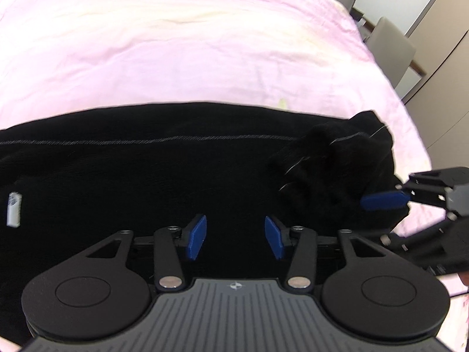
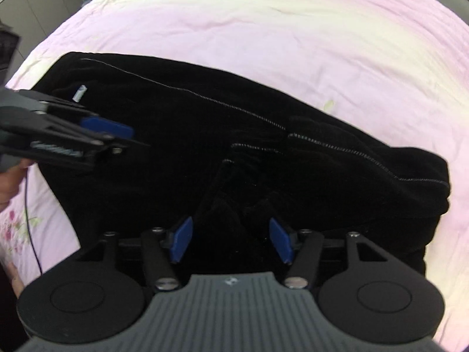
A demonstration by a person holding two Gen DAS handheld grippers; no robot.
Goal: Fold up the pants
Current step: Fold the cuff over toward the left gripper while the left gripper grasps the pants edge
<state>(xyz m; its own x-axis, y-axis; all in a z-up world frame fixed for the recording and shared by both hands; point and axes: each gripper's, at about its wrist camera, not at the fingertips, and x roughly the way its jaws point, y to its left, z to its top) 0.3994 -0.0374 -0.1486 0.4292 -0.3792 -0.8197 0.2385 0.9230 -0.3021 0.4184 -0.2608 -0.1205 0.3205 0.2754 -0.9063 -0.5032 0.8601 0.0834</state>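
Observation:
Black pants [image 1: 146,182] lie across the pink bed, folded lengthwise, with a pale stitched seam and a small white label [image 1: 13,209] at the left. They also fill the right wrist view [image 2: 205,152], with the bunched elastic waistband [image 2: 307,140] at the right. My left gripper [image 1: 235,239] is open just above the dark cloth and holds nothing. My right gripper [image 2: 231,239] is open over the waistband end, with cloth rising between its jaws. Each gripper shows from the side in the other's view, the right [image 1: 384,201] and the left [image 2: 107,127].
The pink quilted bedspread [image 1: 190,44] stretches far behind the pants. Grey chairs [image 1: 392,44] and cabinet doors [image 1: 439,67] stand past the bed's right edge. A thin black cable [image 2: 30,228] hangs at the left over a floral patch of the bedding.

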